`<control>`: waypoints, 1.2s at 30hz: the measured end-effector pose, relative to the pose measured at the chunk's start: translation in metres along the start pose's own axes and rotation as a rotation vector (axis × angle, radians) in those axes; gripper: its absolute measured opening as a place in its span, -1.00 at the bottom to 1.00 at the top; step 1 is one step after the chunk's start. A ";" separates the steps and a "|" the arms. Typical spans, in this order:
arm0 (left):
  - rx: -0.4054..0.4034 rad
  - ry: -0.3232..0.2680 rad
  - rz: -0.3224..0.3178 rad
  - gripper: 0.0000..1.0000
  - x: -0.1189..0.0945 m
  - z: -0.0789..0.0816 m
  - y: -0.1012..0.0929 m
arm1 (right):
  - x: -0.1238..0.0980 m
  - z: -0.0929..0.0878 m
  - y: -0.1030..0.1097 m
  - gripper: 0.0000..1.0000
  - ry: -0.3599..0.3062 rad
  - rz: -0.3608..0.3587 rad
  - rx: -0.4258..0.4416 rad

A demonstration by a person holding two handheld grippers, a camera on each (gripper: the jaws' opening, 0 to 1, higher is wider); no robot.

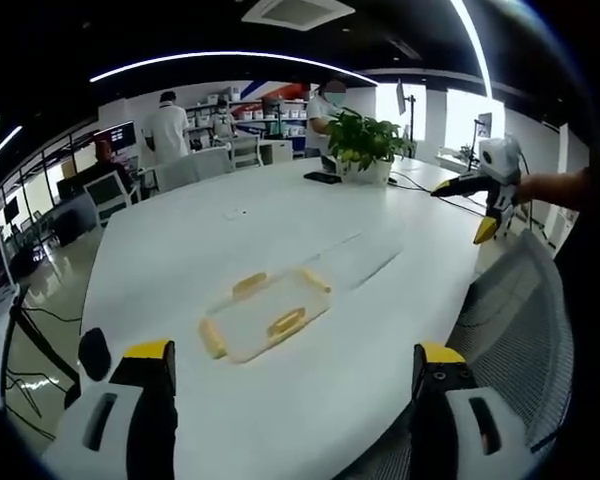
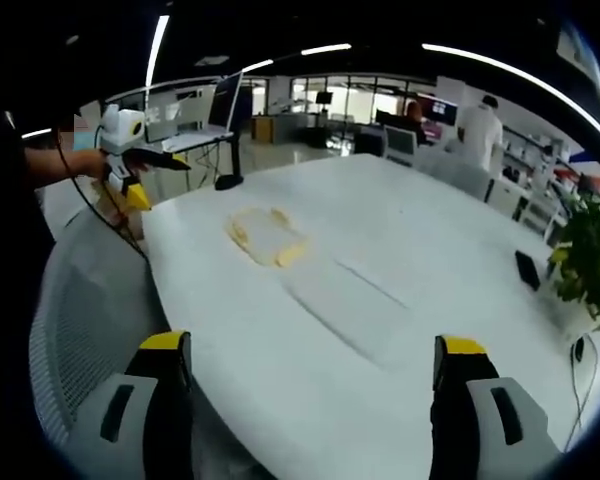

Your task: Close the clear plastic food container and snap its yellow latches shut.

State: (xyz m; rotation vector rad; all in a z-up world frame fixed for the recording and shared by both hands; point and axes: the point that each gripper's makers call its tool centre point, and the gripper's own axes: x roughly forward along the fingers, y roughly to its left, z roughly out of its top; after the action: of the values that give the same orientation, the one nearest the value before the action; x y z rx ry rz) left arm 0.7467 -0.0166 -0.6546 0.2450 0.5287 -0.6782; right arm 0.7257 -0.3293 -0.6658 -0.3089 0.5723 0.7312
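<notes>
The clear plastic food container with yellow latches (image 1: 263, 318) (image 2: 266, 236) lies on the wide white oval table (image 1: 280, 220) (image 2: 400, 260), back from its near edge, with bare tabletop all round; its clear lid (image 1: 352, 259) (image 2: 352, 305) lies flat beside it. A grey mesh chair (image 1: 525, 320) (image 2: 90, 320) stands against the table's edge. The left gripper (image 1: 295, 385) (image 2: 130, 183) and right gripper (image 2: 315, 385) (image 1: 480, 205) hang off the table, jaws spread wide, gripping nothing. No writing is legible.

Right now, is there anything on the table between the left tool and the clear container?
No. In the left gripper view, only bare white table lies between the open left tool and the clear container.
</notes>
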 end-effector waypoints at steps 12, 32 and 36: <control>0.039 0.033 -0.039 0.85 0.006 -0.003 0.010 | 0.013 0.010 0.003 0.88 0.026 0.060 -0.050; 0.144 0.105 -0.113 0.63 0.024 -0.003 0.037 | 0.046 0.039 0.002 0.67 0.032 0.157 -0.149; 0.154 0.115 -0.124 0.58 0.029 -0.004 0.043 | 0.053 0.044 0.003 0.60 0.035 0.176 -0.186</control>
State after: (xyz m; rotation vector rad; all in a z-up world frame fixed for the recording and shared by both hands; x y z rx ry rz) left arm 0.7918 0.0020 -0.6711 0.4000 0.6055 -0.8307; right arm 0.7720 -0.2788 -0.6616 -0.4486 0.5708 0.9532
